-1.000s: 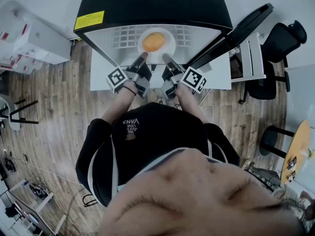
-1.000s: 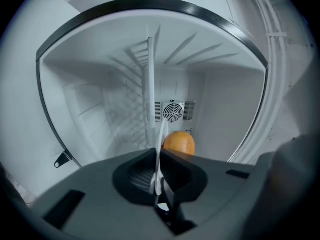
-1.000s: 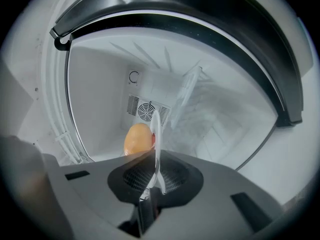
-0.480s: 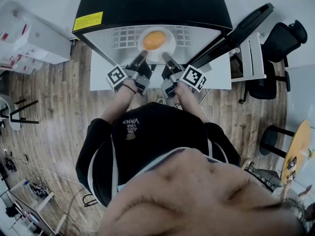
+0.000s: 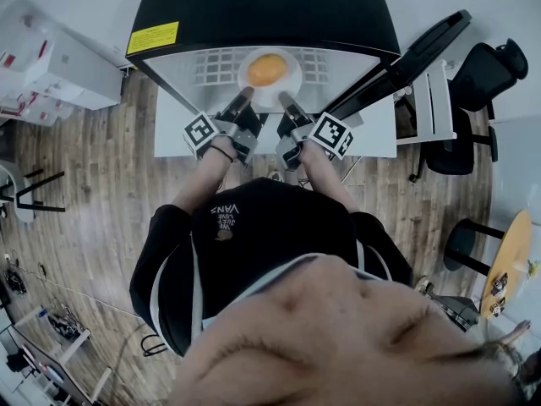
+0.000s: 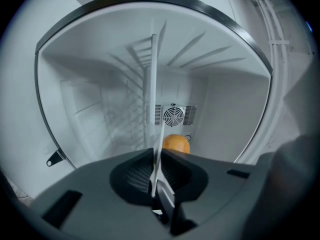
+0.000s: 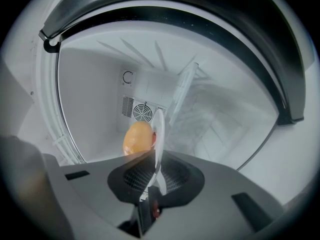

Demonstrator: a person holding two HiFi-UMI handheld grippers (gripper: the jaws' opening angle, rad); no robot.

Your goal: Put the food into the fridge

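Clamping the near rim of a white plate [image 5: 290, 85] from two sides, both grippers are clenched on it. The left gripper [image 5: 244, 100] bites the plate's near-left edge. In the left gripper view its jaws press together on the thin rim, and the plate [image 6: 153, 104] rises edge-on from between them. The right gripper [image 5: 284, 101] bites the plate's near-right edge. In the right gripper view its jaws are likewise closed on the rim, with the plate [image 7: 159, 131] standing edge-on above them. Both grippers point level into the fridge, apart from each other, with the plate's near rim between them.

The round orange food [image 5: 266, 69] sits on the middle of the plate, just beyond both sets of jaws and touching neither. From the left gripper it shows just right of the plate's edge [image 6: 176, 144]; from the right gripper it shows just left of it [image 7: 138, 138].

Under the plate lies a white wire shelf [image 5: 211, 64]; whether the plate rests on it or hangs just above cannot be told. Beyond the plate, on the back wall, is a round fan grille [image 6: 173, 116]. Over the plate spreads the black top of the fridge [image 5: 262, 7], and to the plate's right the fridge door [image 5: 414, 53] stands open.
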